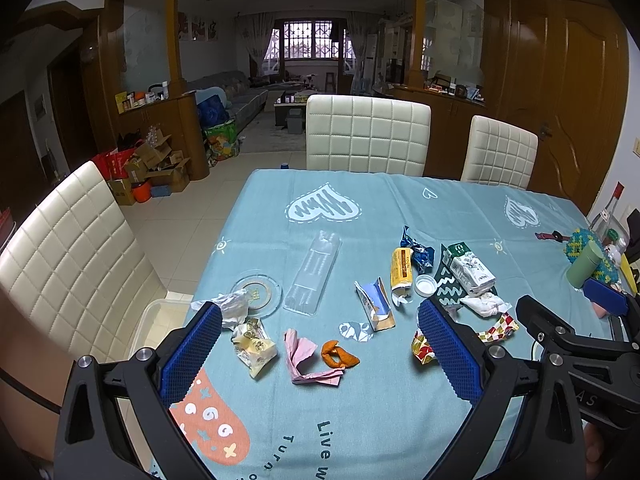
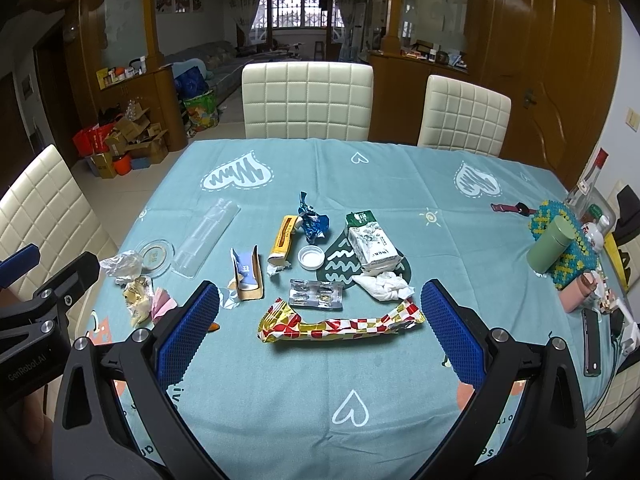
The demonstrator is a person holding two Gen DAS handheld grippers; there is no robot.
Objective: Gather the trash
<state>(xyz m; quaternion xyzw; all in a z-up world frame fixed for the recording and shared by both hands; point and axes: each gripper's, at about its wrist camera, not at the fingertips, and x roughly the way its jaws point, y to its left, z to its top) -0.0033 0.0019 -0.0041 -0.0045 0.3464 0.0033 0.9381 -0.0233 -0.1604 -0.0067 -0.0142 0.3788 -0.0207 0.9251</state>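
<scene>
We see both claws spread wide and empty: left gripper point(image 1: 320, 344) over the pink paper point(image 1: 308, 360), right gripper point(image 2: 320, 320) over the checkered wrapper point(image 2: 340, 326). Remaining trash on the tablecloth point(image 2: 400, 184) sits at 12 o'clock of the wrapper: yellow packet point(image 2: 285, 240), white cap point(image 2: 311, 258), crumpled tissue point(image 2: 386, 286).

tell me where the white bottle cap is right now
In the right wrist view the white bottle cap lies on the tablecloth mid-table, between the yellow wrapper on its left and the white-and-green packet on its right, just below the crumpled blue foil.
</scene>
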